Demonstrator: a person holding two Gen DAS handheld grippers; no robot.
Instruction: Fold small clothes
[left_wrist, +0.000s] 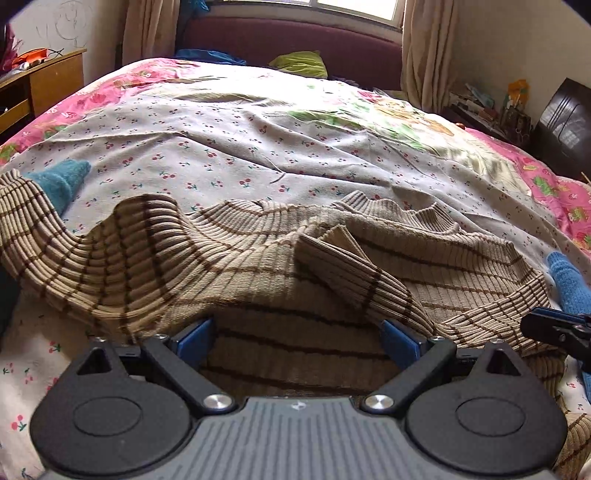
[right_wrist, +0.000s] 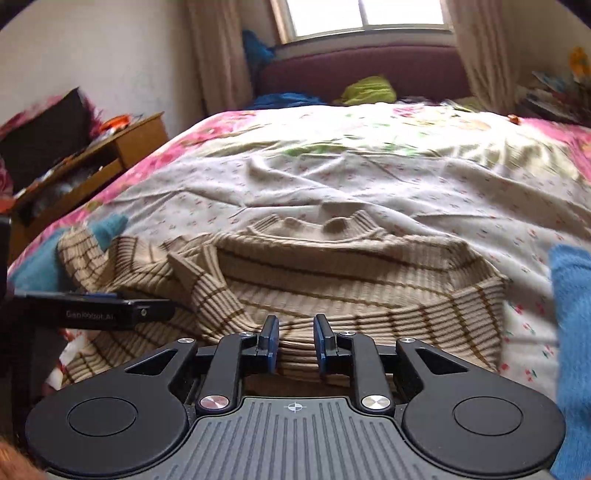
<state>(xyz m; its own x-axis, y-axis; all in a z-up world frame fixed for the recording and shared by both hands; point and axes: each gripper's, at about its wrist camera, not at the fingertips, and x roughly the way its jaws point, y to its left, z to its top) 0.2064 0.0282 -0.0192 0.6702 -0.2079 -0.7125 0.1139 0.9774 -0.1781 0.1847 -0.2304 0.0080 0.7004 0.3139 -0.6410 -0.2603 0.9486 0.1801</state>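
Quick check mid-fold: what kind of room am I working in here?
Almost certainly a home bedroom. The striped sweater lies on a bed covered by a cherry-print sheet, with a maroon headboard under a curtained window and a cluttered wooden bedside desk to the left.

The left gripper (left_wrist: 297, 334) is held low and pointed forward, jaws spread wide apart; only the bases of its blue pads (left_wrist: 400, 338) are seen, the tips being hidden under cloth. Nothing is seen pinched between them. The right gripper (right_wrist: 295, 341) is held level, pointed forward, jaws drawn close but with a gap left between the blue pads (right_wrist: 271, 341); cloth is seen bunched in that gap, though a firm clamp cannot be told. In the right wrist view the left gripper (right_wrist: 110, 312) is seen side-on at far left, just beside the right one.
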